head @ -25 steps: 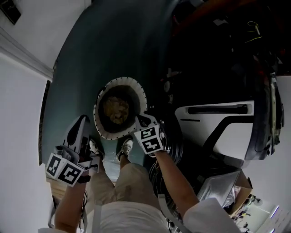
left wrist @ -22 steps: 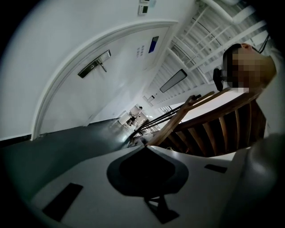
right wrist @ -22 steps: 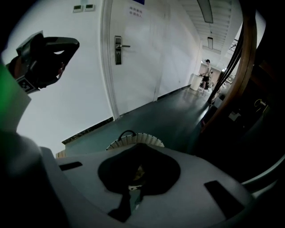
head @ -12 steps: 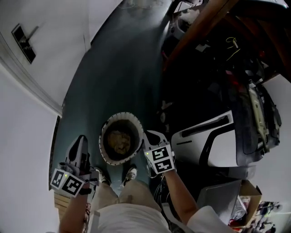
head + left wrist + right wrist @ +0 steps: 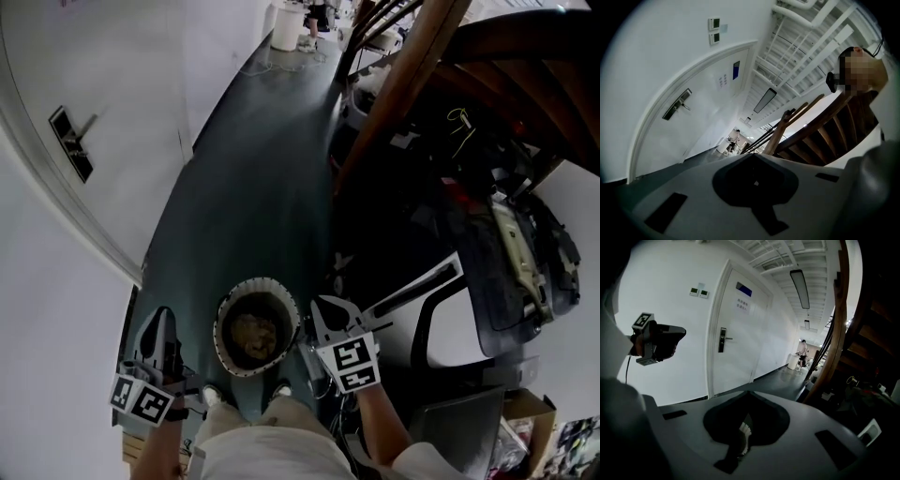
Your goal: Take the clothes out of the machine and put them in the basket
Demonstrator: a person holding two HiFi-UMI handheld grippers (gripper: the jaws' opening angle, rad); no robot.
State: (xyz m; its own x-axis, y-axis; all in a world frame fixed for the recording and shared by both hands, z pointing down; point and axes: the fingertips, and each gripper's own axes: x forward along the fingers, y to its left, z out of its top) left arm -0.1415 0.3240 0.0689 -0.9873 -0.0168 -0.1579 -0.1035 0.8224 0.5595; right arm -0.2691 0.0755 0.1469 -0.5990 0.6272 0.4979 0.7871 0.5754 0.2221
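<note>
In the head view a round white-rimmed basket (image 5: 221,323) stands on the dark floor with a brownish heap of clothes (image 5: 253,333) inside. My left gripper (image 5: 161,317) hangs to the basket's left, my right gripper (image 5: 325,304) just to its right, both well above it. In the left gripper view my left gripper (image 5: 752,155) has its jaws meeting at the tip with nothing between them. The right gripper (image 5: 749,392) is likewise shut and empty in its own view, which also catches the left gripper (image 5: 658,341) against the white wall.
A white machine (image 5: 441,309) with dark trim sits right of the basket. A wooden staircase (image 5: 403,84) with clutter beneath fills the upper right. A white wall and door (image 5: 70,141) run along the left. A white bin (image 5: 286,26) and a person (image 5: 802,348) stand far down the corridor.
Both grippers have risen away from the basket, staying shut. The head view has tilted up, so the basket sits lower and smaller and more corridor shows.
</note>
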